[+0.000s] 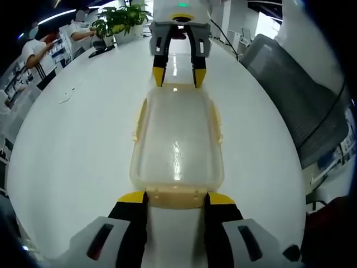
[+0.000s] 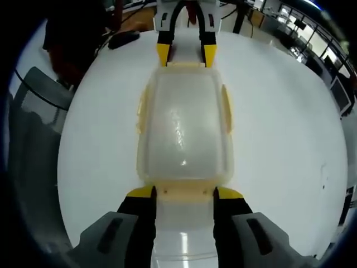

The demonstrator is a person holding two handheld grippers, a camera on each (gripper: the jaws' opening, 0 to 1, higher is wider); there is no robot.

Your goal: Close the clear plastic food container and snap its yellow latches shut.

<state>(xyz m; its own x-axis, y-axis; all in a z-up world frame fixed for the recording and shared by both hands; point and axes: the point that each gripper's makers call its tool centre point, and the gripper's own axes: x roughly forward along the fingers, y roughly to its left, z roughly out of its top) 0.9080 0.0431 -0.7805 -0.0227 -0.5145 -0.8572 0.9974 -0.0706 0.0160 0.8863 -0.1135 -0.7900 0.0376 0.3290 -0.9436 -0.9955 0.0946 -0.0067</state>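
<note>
Container: one clear plastic food container (image 1: 177, 142), lid on, lying flat on the white table (image 1: 72, 151), well in from every edge; its long axis runs from one gripper to the other.
Latches counted: four pale yellow latches; one at each short end and one on each long side.
End latch, left gripper side: the latch (image 1: 176, 197) lies just between the two yellow-tipped jaws of the left gripper (image 1: 176, 199), at the container's near end in the left gripper view.
End latch, right gripper side: the latch (image 2: 184, 193) lies just between the jaws of the right gripper (image 2: 184, 194), at the container's near end in the right gripper view.
Side latches: two, one (image 2: 143, 109) on one long edge and one (image 2: 226, 109) on the other; they stand slightly out from the walls.
Left gripper jaws: parted about as wide as the end latch, tips beside its two corners; whether they press on it cannot be told.
Right gripper jaws: parted about the same, flanking the other end latch; grip on it cannot be told.
Grippers counted: two, facing each other across the container.
Table surroundings: one potted plant (image 1: 120, 21) at the far table edge, one grey mesh chair (image 1: 295, 89) beside the table, people seated beyond the far corner.
</note>
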